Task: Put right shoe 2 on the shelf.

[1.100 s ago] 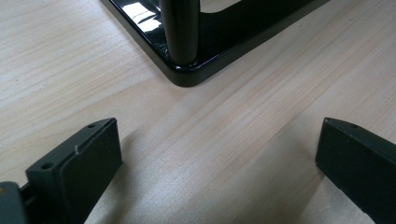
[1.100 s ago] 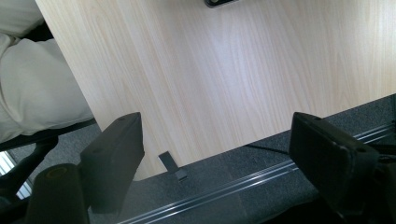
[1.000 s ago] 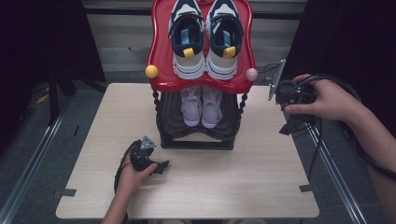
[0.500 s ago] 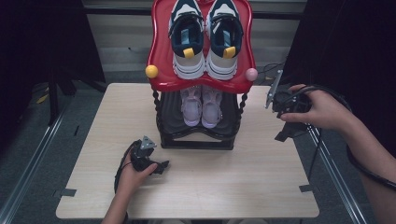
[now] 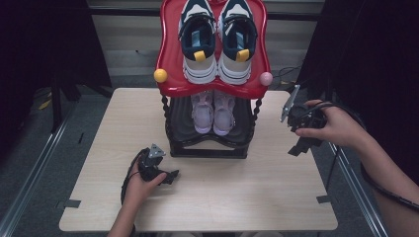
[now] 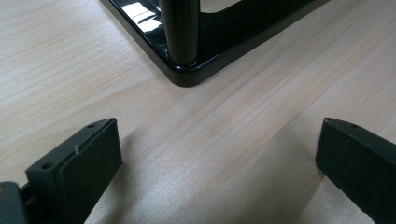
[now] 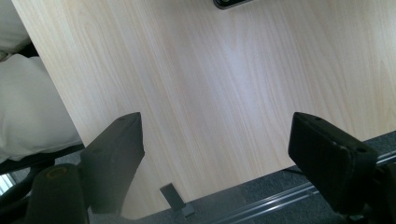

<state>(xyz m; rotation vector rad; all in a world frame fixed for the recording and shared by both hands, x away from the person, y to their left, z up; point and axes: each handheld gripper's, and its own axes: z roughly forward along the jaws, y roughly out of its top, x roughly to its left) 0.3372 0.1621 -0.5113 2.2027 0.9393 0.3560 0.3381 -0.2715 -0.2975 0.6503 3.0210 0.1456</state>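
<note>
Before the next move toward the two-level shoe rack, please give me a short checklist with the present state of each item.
1. Left gripper jaws open, nothing between them: ok.
2. Right gripper jaws open, nothing between them: ok.
3. Left gripper near the glossy black base of the rack, not touching it: ok.
4. Navy and white sneakers side by side on the red top tray: ok.
5. Pale lilac shoes on the lower black shelf: ok.
6. Which pair to take: cannot tell.

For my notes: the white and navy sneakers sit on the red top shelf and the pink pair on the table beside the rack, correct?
Not quite: the high view shows the pink pair on the rack's black lower shelf, beneath the red top shelf holding the white and navy sneakers.
</note>
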